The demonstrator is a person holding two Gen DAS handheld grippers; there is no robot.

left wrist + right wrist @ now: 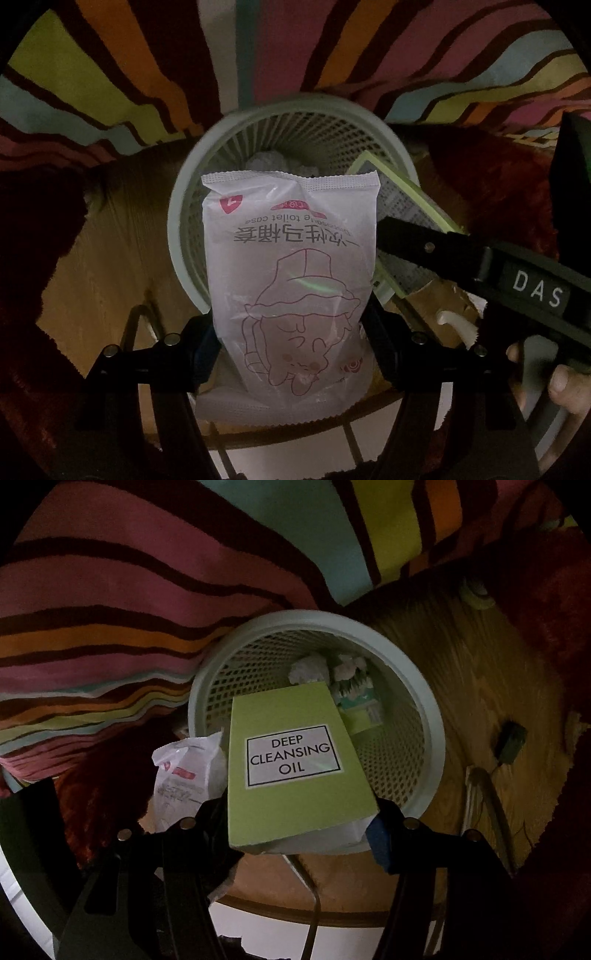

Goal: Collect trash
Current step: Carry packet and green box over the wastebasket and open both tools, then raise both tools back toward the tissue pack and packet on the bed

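Now the left gripper (291, 343) clamps a white packet (291, 266) above the mesh basket (184, 229). Beside it, the right gripper (295, 830) grips a green box (295, 764).

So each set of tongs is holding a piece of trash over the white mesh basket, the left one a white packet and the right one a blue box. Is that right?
Nearly. The box in the right tongs is light green, not blue, with a "DEEP CLEANSING OIL" label; the right wrist view shows it. The rest holds: the left tongs grip a white packet, both over the white mesh basket.
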